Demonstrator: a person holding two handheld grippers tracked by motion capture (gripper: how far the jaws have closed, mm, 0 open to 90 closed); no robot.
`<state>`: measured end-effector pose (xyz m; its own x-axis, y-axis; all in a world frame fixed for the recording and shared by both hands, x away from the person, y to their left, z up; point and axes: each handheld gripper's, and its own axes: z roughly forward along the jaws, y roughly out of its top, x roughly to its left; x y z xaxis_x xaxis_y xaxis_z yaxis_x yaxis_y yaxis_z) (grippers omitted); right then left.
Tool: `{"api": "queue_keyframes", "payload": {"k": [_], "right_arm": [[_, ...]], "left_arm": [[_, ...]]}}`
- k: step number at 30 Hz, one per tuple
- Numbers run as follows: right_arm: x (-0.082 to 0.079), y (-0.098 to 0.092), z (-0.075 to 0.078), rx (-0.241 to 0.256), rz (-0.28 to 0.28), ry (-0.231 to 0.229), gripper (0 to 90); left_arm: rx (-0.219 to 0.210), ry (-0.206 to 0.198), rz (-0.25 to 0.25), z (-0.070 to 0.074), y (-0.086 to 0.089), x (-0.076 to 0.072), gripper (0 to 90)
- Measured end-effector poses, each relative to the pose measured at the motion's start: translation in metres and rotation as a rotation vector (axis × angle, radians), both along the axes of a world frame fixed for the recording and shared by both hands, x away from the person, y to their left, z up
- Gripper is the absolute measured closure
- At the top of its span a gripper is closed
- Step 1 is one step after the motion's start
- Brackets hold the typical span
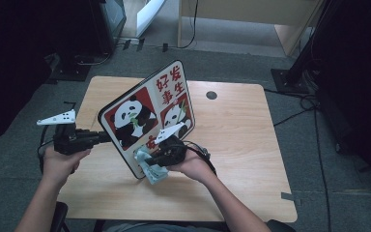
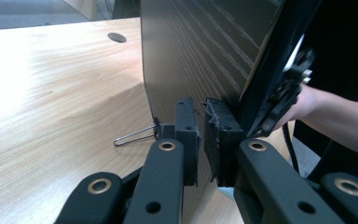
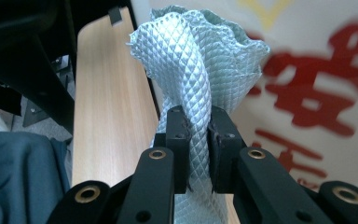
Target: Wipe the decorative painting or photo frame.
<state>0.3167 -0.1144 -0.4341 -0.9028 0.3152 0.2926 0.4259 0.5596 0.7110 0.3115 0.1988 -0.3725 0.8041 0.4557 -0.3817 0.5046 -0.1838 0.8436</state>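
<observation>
The left gripper (image 1: 107, 136) pinches the panda board (image 1: 147, 113) upright while the right gripper (image 1: 150, 159) squeezes a cloth (image 3: 198, 70) (wiping time). Next, rub across gently.

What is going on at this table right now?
A person is cleaning a panda board with two hand-held grippers. The left gripper clamps the board's edge and props it tilted on the table. The right gripper is shut on a pale blue cloth, which is at the board's printed face near its lower corner.
</observation>
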Motion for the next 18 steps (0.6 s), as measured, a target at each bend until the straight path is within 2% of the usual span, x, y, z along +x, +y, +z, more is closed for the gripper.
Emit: {"api": "queue_keyframes", "payload": {"k": [2, 10, 18], "right_arm": [[0.0, 0.002, 0.008, 0.004, 0.002, -0.022, 81.2], [0.001, 0.005, 0.036, 0.03, 0.015, -0.058, 81.1], [0.003, 0.021, 0.069, 0.038, 0.045, -0.1, 81.1]], "left_arm": [[0.002, 0.0, 0.004, 0.0, 0.0, 0.0, 82.8], [0.002, -0.004, 0.027, -0.001, 0.004, -0.002, 74.7], [0.007, -0.014, 0.044, -0.001, 0.005, -0.004, 69.0]]}}
